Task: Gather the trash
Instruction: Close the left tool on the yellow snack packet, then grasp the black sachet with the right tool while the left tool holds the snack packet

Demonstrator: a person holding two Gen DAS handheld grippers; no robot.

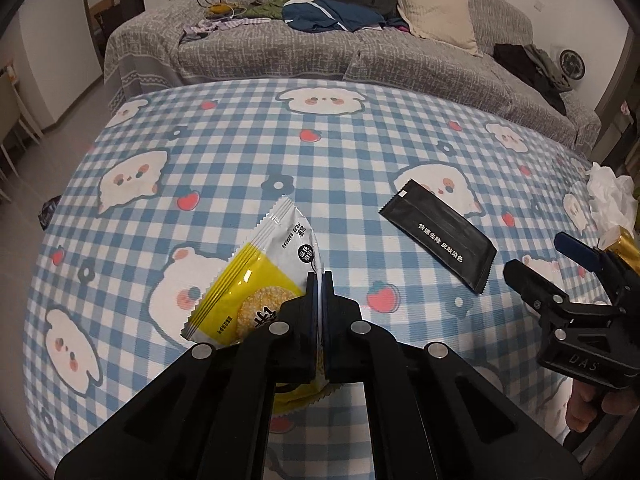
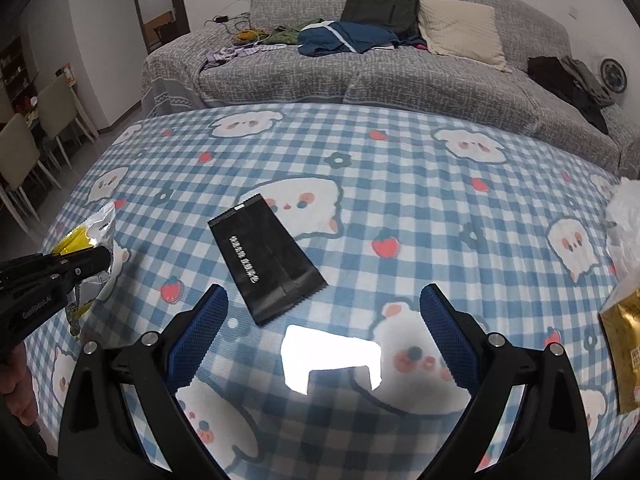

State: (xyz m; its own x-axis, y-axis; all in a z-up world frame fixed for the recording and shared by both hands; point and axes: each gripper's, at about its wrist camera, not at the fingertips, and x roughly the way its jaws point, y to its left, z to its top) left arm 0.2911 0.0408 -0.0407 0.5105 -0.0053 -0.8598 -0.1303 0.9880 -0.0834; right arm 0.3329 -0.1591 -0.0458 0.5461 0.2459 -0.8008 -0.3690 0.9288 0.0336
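Observation:
My left gripper (image 1: 319,278) is shut on a yellow and silver snack wrapper (image 1: 256,280), which hangs lifted off the blue checked tablecloth (image 1: 240,160). In the right wrist view that wrapper (image 2: 94,230) shows at the far left, pinched by the left gripper (image 2: 102,258). A flat black sachet (image 1: 438,234) with white print lies on the cloth to the right. My right gripper (image 2: 322,300) stands open just short of the black sachet (image 2: 266,258), nothing between its blue pads. From the left wrist view the right gripper (image 1: 536,258) is seen at the right edge.
A crumpled white tissue (image 1: 610,196) and a gold packet (image 2: 622,348) lie near the table's right edge. Behind the table stands a grey sofa (image 1: 320,52) with a backpack, clothes and a cushion. Chairs (image 2: 36,136) stand at the far left.

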